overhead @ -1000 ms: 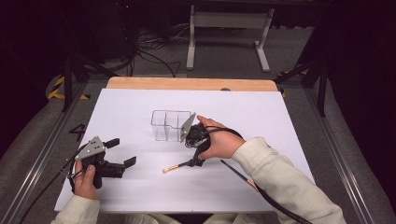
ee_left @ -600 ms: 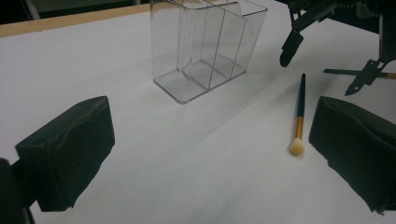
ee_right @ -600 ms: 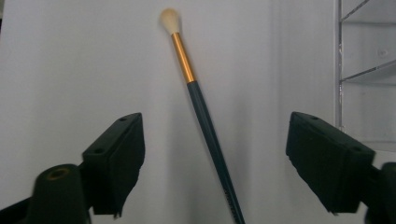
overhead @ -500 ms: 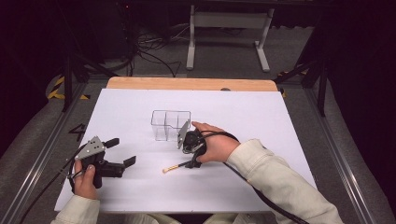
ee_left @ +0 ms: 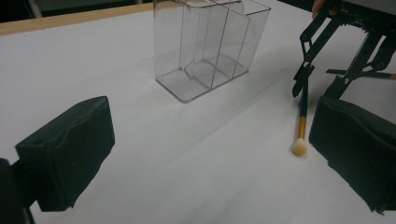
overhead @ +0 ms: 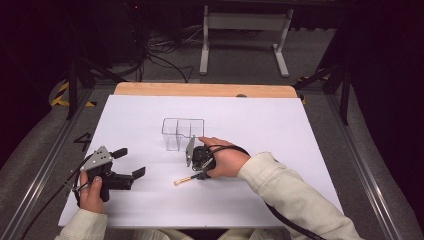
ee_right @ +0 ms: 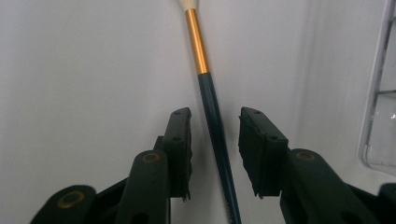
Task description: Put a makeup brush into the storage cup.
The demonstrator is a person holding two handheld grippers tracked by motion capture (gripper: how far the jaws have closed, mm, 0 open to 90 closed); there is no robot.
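Observation:
A thin brush [overhead: 184,180] with a dark teal handle, a gold ferrule and a pale tip lies flat on the white table [overhead: 280,125]. My right gripper [overhead: 202,173] is open and lowered over it. In the right gripper view the jaws stand on either side of the brush handle [ee_right: 212,107] with a small gap each side. A clear plastic organizer [overhead: 183,132] with several compartments stands upright just behind. My left gripper [overhead: 129,162] is open at the table's left, with nothing between its jaws. It faces the brush [ee_left: 301,122] and the organizer [ee_left: 210,46].
The organizer's wall [ee_right: 380,93] is close on the right of my right gripper [ee_right: 215,126]. The right gripper [ee_left: 316,86] stands near my left gripper's right jaw. A wooden strip [overhead: 205,90] edges the table's far side. Beyond it, cables and a metal stand [overhead: 245,30] are on the floor.
My right gripper has shifted a little left and toward the person, coming down over the brush handle. The left gripper and the brush have stayed put.

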